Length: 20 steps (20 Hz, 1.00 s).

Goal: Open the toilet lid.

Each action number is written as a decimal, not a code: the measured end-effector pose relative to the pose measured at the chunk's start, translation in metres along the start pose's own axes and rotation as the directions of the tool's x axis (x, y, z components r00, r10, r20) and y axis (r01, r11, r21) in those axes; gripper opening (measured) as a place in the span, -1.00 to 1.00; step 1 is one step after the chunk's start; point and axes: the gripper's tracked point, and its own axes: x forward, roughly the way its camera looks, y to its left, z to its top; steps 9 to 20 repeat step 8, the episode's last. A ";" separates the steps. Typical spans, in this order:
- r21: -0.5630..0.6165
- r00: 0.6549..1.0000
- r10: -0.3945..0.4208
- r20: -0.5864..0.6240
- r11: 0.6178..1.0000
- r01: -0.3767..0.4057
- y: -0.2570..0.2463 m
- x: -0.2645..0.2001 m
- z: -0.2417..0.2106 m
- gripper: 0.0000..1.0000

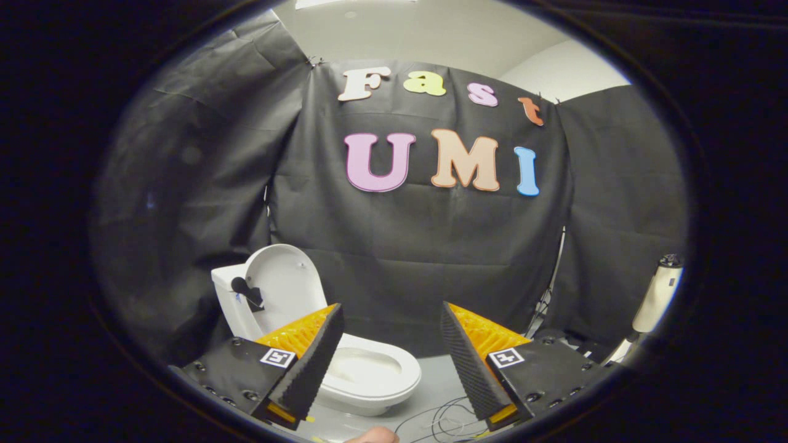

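- Holding your tongs [389,354] wide apart, you are gripping nothing; both ridged fingers [311,363] are hanging free in the air.
- The white toilet [369,375] is sitting on the grey floor [437,381] just beyond the left finger, partly hidden behind it.
- Its lid [284,286] is already standing upright, leaning back against the tank [229,304], leaving the seat and bowl showing.
- Thin cables [440,418] are lying on the floor between the fingers.
- A white handled device [655,298] is standing well off to the right.

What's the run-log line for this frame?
toilet lid: up, against tank | bowl: uncovered | hand-held gripper: open, holding nothing, toilet beyond fingers | task: looks done
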 end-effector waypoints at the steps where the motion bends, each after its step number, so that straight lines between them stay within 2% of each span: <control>1: 0.002 1.000 -0.004 -0.003 1.000 0.004 -0.003 -0.001 -0.004 0.96; 5: 0.036 1.000 -0.030 -0.002 0.999 0.030 -0.012 -0.004 -0.024 0.96; 8: 0.048 0.998 -0.040 -0.055 0.998 0.042 -0.011 -0.003 -0.047 0.96; 20: 0.048 0.998 -0.040 -0.055 0.998 0.042 -0.011 -0.003 -0.047 0.96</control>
